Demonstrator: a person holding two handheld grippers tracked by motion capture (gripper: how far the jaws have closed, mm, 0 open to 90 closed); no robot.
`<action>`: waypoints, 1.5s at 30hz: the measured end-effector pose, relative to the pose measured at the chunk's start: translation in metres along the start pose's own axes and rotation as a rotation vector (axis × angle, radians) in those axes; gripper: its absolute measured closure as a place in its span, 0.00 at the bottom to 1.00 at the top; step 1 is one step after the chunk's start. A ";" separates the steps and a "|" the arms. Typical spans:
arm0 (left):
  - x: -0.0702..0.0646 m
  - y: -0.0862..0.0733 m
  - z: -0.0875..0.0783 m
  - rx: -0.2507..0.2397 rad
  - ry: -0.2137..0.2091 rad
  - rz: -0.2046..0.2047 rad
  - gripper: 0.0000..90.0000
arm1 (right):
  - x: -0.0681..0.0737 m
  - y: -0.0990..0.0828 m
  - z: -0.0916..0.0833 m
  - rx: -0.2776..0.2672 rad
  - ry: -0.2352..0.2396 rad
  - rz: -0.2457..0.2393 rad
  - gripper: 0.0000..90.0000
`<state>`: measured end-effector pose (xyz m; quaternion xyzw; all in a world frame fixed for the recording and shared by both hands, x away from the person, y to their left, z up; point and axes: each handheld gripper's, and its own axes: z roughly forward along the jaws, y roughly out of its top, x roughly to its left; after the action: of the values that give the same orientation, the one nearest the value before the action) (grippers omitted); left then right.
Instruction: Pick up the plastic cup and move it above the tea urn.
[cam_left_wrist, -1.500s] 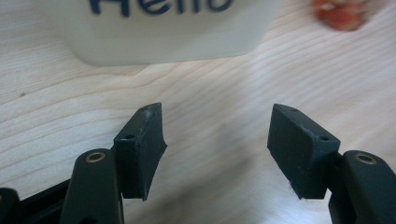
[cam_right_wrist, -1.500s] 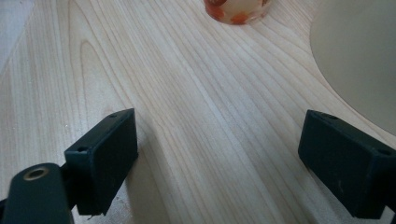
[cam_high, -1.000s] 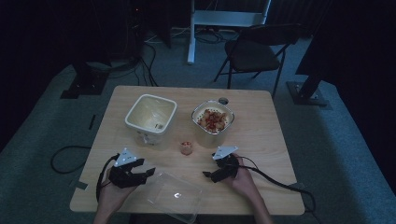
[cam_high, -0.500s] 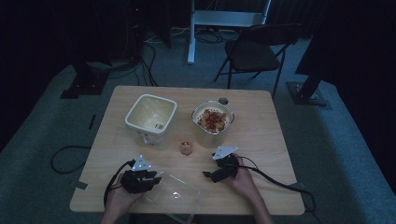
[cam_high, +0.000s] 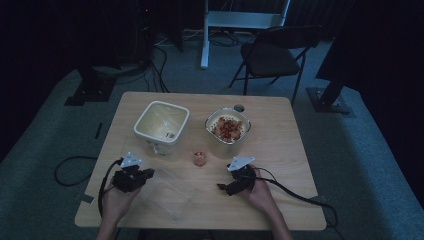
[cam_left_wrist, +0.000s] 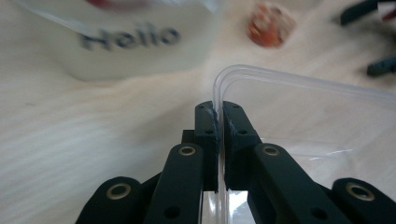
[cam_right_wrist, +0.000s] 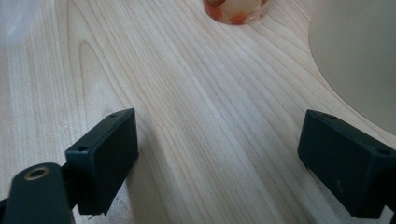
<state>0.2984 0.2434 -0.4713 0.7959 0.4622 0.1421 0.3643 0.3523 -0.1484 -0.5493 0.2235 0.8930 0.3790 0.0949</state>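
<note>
My left gripper (cam_left_wrist: 217, 121) has just been closing, and its fingers (cam_left_wrist: 208, 133) are now clamped on the rim of the clear plastic lid (cam_left_wrist: 303, 116), pinching it at the lid's near-left corner. The lid (cam_high: 172, 192) lies flat on the desk (cam_high: 280, 200) at the near edge, between my two hands. My right gripper (cam_high: 226, 188) rests on the desk to the right of the lid, its fingers (cam_right_wrist: 105, 156) standing wide apart over bare wood with nothing between them. Farther off sit an empty cream container (cam_high: 161, 125) on the left and a container of food (cam_high: 228, 131) on the right, with a small orange-topped cup (cam_high: 200, 158) just near of them, between the two.
</note>
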 end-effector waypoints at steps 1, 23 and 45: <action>0.004 0.003 -0.004 -0.011 0.002 -0.009 0.97 | 0.000 0.000 0.000 0.000 0.000 0.000 0.13; 0.032 0.052 -0.067 -0.137 0.048 -0.018 0.98 | 0.000 0.000 0.000 -0.001 0.000 0.001 0.13; 0.101 0.170 -0.082 -0.180 0.242 -0.140 0.98 | 0.000 0.000 0.000 -0.003 -0.003 0.001 0.14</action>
<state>0.4138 0.3124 -0.3046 0.7031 0.5424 0.2518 0.3848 0.3526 -0.1485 -0.5492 0.2242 0.8921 0.3802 0.0964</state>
